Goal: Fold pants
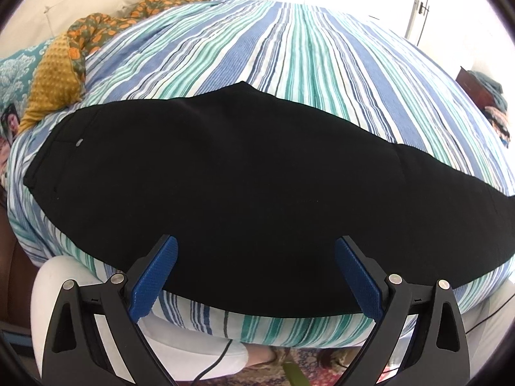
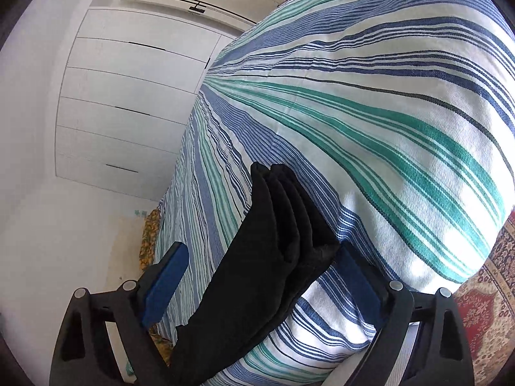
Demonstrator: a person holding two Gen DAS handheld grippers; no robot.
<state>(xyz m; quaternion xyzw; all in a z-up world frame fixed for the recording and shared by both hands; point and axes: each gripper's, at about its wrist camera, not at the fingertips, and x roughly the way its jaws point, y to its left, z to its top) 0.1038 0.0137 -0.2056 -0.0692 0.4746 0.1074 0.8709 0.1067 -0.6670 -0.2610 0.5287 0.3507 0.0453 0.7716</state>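
Black pants (image 1: 225,186) lie flat across the striped bed cover (image 1: 289,48), waistband with a small button at the left, legs running off to the right. My left gripper (image 1: 256,251) is open, its blue pads hovering over the near edge of the pants. In the right wrist view the stacked leg ends of the pants (image 2: 276,225) lie between my right gripper's (image 2: 262,259) open jaws. The right pad (image 2: 354,276) rests close against the cloth, the left pad stands apart from it.
A mustard and orange floral blanket (image 1: 96,32) and a teal pillow (image 1: 13,67) lie at the bed's far left. A white wardrobe (image 2: 128,96) stands beyond the bed. A patterned rug (image 2: 482,321) covers the floor. A dark wooden stand (image 1: 476,87) is at the right.
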